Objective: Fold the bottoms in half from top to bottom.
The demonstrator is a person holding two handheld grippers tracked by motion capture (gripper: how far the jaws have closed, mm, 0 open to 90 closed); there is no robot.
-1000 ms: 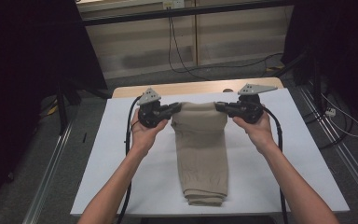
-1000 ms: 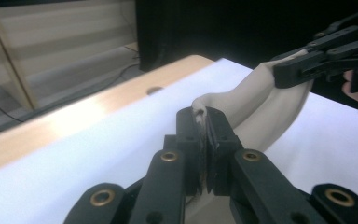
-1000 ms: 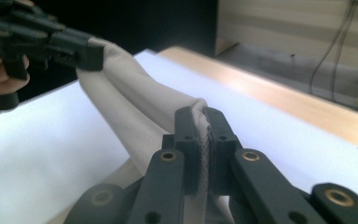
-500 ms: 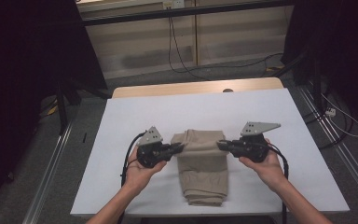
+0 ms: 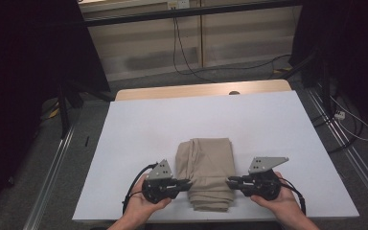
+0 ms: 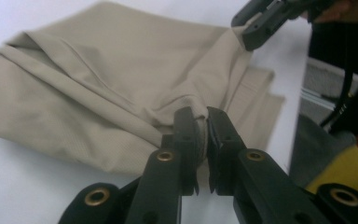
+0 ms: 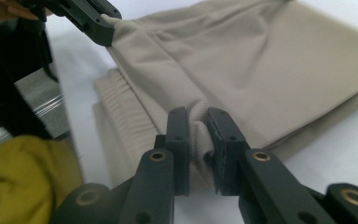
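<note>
A beige folded cloth lies on the white table cover near the front edge, doubled over on itself. My left gripper pinches the top layer's left corner; in the left gripper view its jaws press on a bunch of the cloth. My right gripper holds the right corner. Its jaws have just been opening a little, with a wad of the cloth still squeezed between them. Each gripper view shows the other gripper across the cloth.
A strip of wooden tabletop shows beyond the white cover. Black stands and cables sit on the floor behind and to the sides. The person's yellow clothing is close behind the front edge.
Both hands have come from the far end of the cloth toward the front edge and sunk, carrying the cloth's far end over its near half, so the cloth is now half as long.
</note>
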